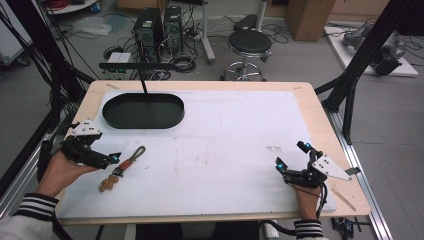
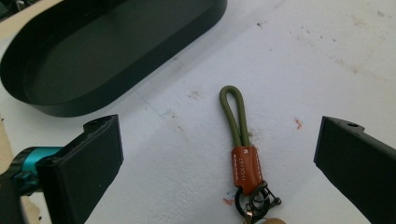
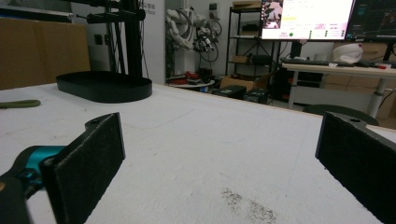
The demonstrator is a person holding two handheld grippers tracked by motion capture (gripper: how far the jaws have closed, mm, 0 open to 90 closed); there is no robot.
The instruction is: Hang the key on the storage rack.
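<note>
A keychain with an olive-green cord loop, a brown leather sleeve and a metal clasp lies on the white mat near the left front. In the left gripper view the keychain lies between the wide-apart jaws, below them and untouched. My left gripper is open just left of it, pointing right. A black oval tray sits empty at the back left, and the tray's wall is close ahead. My right gripper hovers open over the mat's right front, and that gripper holds nothing.
A thin black pole rises at the tray's far edge. Behind the table stand a stool, computer towers and floor cables. The right gripper view shows the tray, the cord's end and distant monitors.
</note>
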